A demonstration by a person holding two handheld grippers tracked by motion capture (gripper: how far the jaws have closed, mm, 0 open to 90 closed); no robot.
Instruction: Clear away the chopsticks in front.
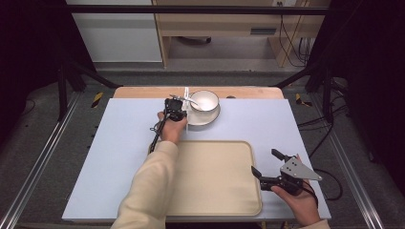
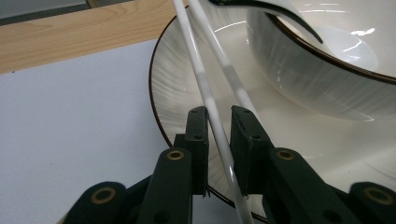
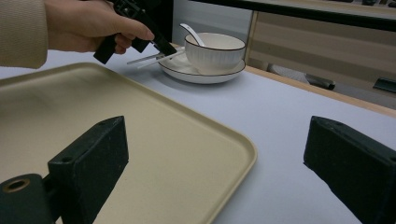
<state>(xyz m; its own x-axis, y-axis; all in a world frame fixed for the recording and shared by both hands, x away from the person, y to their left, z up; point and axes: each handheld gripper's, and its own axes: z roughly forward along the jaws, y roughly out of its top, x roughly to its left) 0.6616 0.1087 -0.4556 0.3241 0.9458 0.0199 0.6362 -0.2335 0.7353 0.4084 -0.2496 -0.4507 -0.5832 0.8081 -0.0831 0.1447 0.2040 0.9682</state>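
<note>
A white bowl with a dark rim sits on a white plate at the table's far middle, and a spoon leans in the bowl. Two white chopsticks lie across the plate's left side. My left gripper is at that side of the plate. In the left gripper view its jaws stand close together around one chopstick, and the second chopstick runs behind the right jaw. My right gripper is held wide open and empty beside the tray's right edge.
A large beige tray lies empty at the near middle of the pale blue table mat. A strip of wooden table edge shows behind the plate. Black frame posts stand at both far corners.
</note>
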